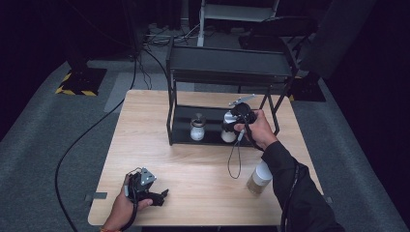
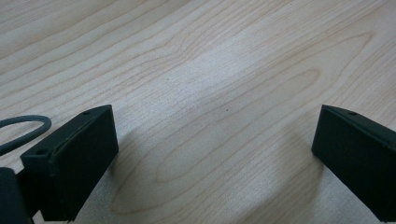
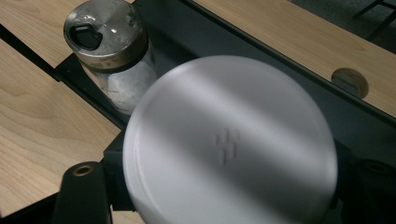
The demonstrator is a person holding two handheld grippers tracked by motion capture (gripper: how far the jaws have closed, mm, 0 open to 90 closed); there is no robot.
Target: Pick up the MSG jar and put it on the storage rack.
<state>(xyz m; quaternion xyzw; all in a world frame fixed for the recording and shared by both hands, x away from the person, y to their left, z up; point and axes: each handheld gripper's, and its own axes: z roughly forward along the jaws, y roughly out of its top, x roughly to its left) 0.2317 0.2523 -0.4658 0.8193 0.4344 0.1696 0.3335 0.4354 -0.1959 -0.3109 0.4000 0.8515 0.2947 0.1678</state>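
Rack (image 1: 227, 65), black metal with two tiers, stands at the far middle of the table (image 1: 145, 121); all places below are taken from it.

Right gripper (image 1: 237, 118): at the rack's lower shelf, right part, reaching in from the front. Jaws clamped on a white-capped bottle (image 1: 228, 130). In the right gripper view the white cap (image 3: 231, 144) sits between the two black jaws, seen from above, a small embossed mark at its middle. The bottle's base is at or just over the lower shelf; contact cannot be judged.

Jar (image 1: 197, 128): on the same lower shelf, left of the held bottle, upright, just apart from it. Metal lid with a dark flip spout and white contents show through the glass in the right gripper view (image 3: 109, 51).

Second bottle (image 1: 259, 178): white cap, tan contents, on the table in front of the rack toward the right, beside the person's right sleeve.

Left gripper (image 1: 157, 197): well in front of the rack, at the near left of the table, low over the wood. Jaws spread wide, nothing between them; bare tabletop (image 2: 210, 93) in its own view.
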